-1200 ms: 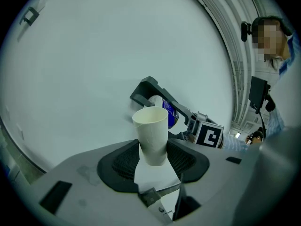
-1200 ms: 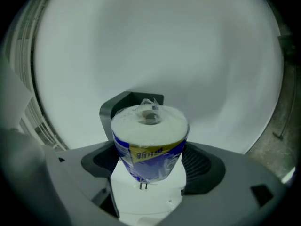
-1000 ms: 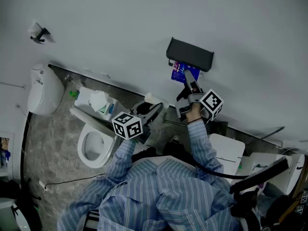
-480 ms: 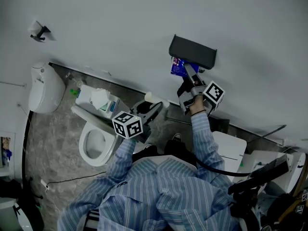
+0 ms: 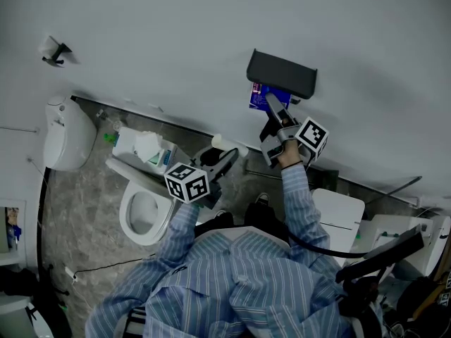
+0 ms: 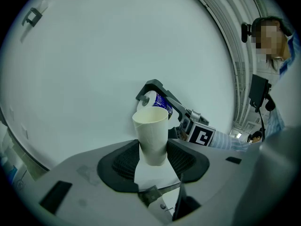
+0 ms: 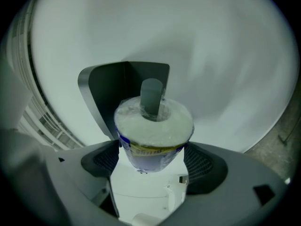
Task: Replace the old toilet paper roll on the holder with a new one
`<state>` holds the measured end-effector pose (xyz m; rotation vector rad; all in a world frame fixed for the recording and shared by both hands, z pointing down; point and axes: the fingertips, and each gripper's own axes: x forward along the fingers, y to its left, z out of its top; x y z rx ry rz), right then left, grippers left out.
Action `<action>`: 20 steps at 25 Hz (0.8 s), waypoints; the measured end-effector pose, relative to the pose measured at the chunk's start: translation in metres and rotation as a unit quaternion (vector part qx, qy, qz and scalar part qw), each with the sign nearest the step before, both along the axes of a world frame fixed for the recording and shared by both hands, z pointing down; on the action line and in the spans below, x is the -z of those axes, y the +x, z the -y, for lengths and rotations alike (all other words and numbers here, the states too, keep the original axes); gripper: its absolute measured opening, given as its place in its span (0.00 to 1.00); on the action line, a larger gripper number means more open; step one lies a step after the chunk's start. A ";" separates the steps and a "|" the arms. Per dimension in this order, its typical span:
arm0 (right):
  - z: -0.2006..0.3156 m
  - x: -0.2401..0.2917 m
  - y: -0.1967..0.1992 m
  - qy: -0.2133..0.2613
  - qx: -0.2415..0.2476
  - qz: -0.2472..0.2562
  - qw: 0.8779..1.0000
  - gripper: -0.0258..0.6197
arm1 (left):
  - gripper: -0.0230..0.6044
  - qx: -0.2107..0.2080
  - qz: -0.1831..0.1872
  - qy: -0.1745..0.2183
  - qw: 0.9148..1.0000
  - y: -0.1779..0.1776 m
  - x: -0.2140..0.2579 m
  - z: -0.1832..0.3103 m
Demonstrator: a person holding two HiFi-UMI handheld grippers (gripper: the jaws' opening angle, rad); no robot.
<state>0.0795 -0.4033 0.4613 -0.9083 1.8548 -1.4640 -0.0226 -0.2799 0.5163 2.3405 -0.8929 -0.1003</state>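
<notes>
The right gripper [image 7: 153, 160] clamps the wrapped new roll [image 7: 153, 131] at the holder [image 7: 106, 95], core meeting its spindle [image 7: 152, 98], seemingly to thread it on; the left gripper [image 6: 153, 157] pinches the empty old tube [image 6: 151, 126], held clear

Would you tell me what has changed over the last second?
The right tool, shut on the wrapped new roll, edged slightly closer to the holder, whose bar is in the roll's core. The left tool stayed put, holding the empty cardboard tube.
</notes>
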 end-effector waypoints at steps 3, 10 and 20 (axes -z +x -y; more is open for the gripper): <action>-0.010 0.002 -0.001 0.008 0.014 -0.004 1.000 0.69 | 0.33 -0.004 0.000 -0.001 1.000 0.000 -0.001 -0.002; -0.051 0.000 0.001 0.015 0.006 -0.056 0.998 0.69 | 0.33 -0.018 -0.003 0.008 1.000 -0.005 0.004 -0.016; -0.117 -0.002 -0.032 0.034 0.021 -0.154 0.987 0.67 | 0.33 -0.053 -0.004 0.021 0.998 -0.024 0.007 -0.048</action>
